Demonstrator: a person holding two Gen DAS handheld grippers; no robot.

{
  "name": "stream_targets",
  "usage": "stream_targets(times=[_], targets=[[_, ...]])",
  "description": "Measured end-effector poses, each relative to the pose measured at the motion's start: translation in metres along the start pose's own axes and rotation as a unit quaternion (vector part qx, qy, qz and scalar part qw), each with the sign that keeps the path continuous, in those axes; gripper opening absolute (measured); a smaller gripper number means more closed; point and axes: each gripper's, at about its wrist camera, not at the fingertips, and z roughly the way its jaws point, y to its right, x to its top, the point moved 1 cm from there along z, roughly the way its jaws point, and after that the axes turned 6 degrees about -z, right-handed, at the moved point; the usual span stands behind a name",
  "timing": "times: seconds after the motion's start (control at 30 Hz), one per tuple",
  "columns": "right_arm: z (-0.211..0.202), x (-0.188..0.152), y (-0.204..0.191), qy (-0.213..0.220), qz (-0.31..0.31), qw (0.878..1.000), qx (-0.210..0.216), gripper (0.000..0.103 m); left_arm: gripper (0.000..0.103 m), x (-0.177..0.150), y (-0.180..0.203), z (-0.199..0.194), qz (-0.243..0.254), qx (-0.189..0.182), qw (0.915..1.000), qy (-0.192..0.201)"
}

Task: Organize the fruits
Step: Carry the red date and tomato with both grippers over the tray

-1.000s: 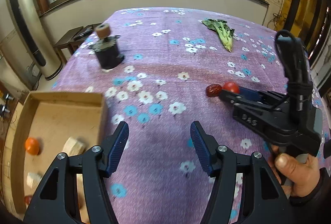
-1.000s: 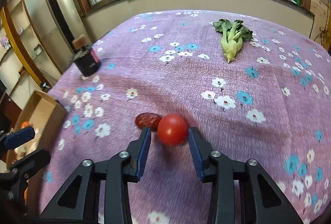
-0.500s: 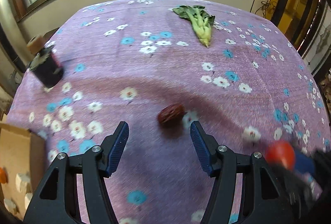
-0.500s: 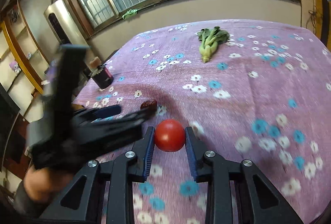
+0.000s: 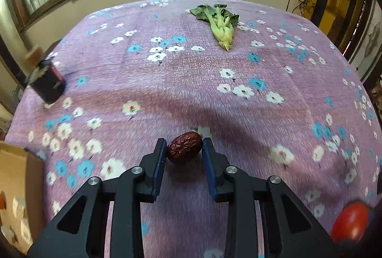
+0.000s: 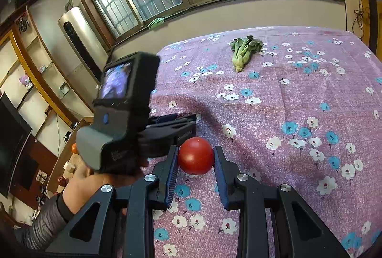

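Note:
A wrinkled dark red date [image 5: 184, 147] lies on the purple flowered tablecloth [image 5: 191, 81]. My left gripper [image 5: 183, 146] has its jaws closing on the date, and both blue pads touch its sides. In the right wrist view my right gripper [image 6: 195, 159] is shut on a red tomato [image 6: 195, 155], held above the cloth. The tomato [image 5: 351, 222] also shows at the lower right of the left wrist view. The left gripper [image 6: 181, 118] sits just left of the tomato, held by a person's hand [image 6: 95, 181].
A bunch of green bok choy [image 5: 220, 24] lies at the far side of the table. A dark bottle with a cork top [image 5: 46, 81] stands near the left edge. An open cardboard box [image 5: 14, 177] with fruit sits off the table's left.
My left gripper has moved right from above the box to the date and its jaws have come in on it. My right gripper has lifted the tomato off the cloth and drawn it back.

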Motion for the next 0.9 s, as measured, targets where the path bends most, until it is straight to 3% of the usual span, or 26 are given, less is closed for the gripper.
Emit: stream_targets(times=[0.47,0.9], targets=[[-0.026,-0.024,-0.034,0.005,-0.006,1.000,0.019,0.029,0.028,-0.052,-0.039,-0.102,-0.027,0.059,0.9958,0.065],[-0.049,-0.046,-0.096,0.009,-0.045,0.998,0.048,0.029,0.028,-0.096,-0.071,-0.150,-0.052,0.092,0.9902,0.091]])
